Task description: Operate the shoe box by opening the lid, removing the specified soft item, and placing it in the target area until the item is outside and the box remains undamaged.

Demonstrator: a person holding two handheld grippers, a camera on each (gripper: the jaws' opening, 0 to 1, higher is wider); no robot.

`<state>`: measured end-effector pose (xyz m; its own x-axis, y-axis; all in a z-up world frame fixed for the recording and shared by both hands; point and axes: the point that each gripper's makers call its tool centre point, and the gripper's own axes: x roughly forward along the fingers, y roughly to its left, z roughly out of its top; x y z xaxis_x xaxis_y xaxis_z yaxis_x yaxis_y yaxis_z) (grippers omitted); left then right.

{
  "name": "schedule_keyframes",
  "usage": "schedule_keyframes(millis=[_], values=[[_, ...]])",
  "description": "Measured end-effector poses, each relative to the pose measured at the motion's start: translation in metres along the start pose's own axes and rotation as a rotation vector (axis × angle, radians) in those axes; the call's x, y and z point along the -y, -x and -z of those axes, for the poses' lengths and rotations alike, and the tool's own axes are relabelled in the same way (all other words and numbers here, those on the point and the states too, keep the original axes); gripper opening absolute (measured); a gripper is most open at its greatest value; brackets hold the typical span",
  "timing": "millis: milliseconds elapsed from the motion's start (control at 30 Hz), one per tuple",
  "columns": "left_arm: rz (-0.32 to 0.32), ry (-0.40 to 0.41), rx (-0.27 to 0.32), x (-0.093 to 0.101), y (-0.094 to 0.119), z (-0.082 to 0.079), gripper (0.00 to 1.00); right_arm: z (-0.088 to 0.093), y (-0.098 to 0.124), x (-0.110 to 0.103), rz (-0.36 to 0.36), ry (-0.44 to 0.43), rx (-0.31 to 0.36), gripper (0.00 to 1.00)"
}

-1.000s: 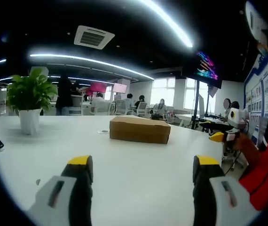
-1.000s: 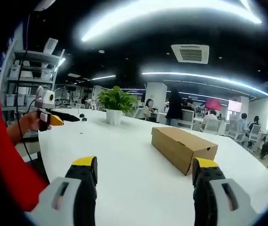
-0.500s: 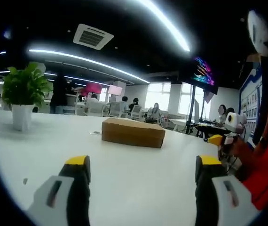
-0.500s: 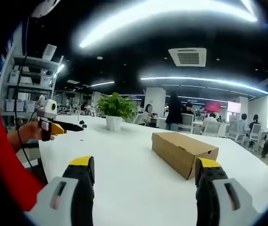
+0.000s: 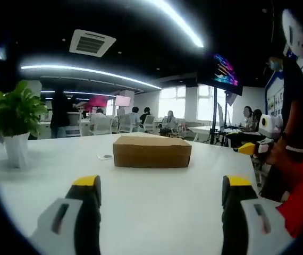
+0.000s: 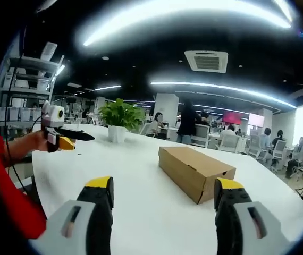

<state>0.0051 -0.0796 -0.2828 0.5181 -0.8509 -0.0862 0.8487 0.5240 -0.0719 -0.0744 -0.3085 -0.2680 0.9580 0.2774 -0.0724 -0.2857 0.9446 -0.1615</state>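
One shoe box (image 5: pixel 152 151) lid shut | contents hidden | table (image 5: pixel 157 196)

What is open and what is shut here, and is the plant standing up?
Shoe box: lid shut, lying flat on the table, untouched.
Left gripper: open, holding nothing, short of the box.
Right gripper: open, holding nothing, short of the box.
Potted plant: upright in its white pot on the table.
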Motion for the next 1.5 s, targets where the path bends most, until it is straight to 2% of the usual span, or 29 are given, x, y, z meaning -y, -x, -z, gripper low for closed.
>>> schedule_keyframes(millis=[200, 267, 400, 500, 567, 667, 733, 833, 900, 967, 1000, 1100, 1200, 1367, 1500], values=[[0.031, 0.057, 0.007, -0.011, -0.022, -0.008, 0.98, -0.008, -0.008, 0.006, 0.004, -0.049, 0.047, 0.82], [0.036, 0.056, 0.011, -0.012, -0.027, -0.008, 0.99, -0.009, -0.01, 0.006, 0.01, -0.055, 0.076, 0.88], [0.027, 0.025, -0.013, -0.017, -0.037, 0.004, 0.99, -0.002, -0.018, 0.007, -0.005, -0.089, 0.085, 0.91], [0.018, 0.044, -0.023, -0.026, -0.043, 0.014, 0.99, 0.004, -0.024, 0.01, -0.008, -0.109, 0.063, 0.91], [0.029, 0.042, -0.015, -0.019, -0.048, 0.01, 0.99, 0.004, -0.027, 0.012, 0.002, -0.096, 0.065, 0.89], [0.023, 0.009, -0.027, -0.028, -0.054, 0.011, 0.98, 0.007, -0.029, 0.019, 0.044, -0.059, 0.034, 0.83], [0.003, 0.004, -0.051, -0.034, -0.056, 0.015, 0.93, 0.012, -0.031, 0.023, 0.059, -0.039, 0.018, 0.79], [0.001, 0.007, -0.048, -0.031, -0.062, 0.017, 0.92, 0.017, -0.033, 0.024, 0.06, -0.041, 0.004, 0.76], [0.016, 0.033, -0.049, -0.029, -0.067, 0.019, 0.92, 0.021, -0.037, 0.025, 0.054, -0.079, -0.005, 0.76], [0.024, 0.029, -0.057, -0.034, -0.07, 0.02, 0.93, 0.024, -0.041, 0.024, 0.04, -0.114, -0.022, 0.78], [0.026, 0.017, -0.056, -0.048, -0.074, 0.021, 0.93, 0.024, -0.044, 0.025, 0.04, -0.121, -0.021, 0.8], [0.029, 0.009, -0.047, -0.052, -0.079, 0.014, 0.93, 0.024, -0.047, 0.029, 0.036, -0.134, -0.011, 0.83], [0.039, 0.024, -0.032, -0.065, -0.087, 0.006, 0.93, 0.021, -0.051, 0.032, 0.045, -0.154, -0.007, 0.86], [0.052, 0.021, -0.029, -0.077, -0.102, 0.002, 0.93, 0.029, -0.056, 0.041, 0.077, -0.15, -0.022, 0.86], [0.078, 0.034, -0.043, -0.066, -0.115, 0.007, 0.94, 0.031, -0.059, 0.044, 0.085, -0.149, -0.009, 0.88]])
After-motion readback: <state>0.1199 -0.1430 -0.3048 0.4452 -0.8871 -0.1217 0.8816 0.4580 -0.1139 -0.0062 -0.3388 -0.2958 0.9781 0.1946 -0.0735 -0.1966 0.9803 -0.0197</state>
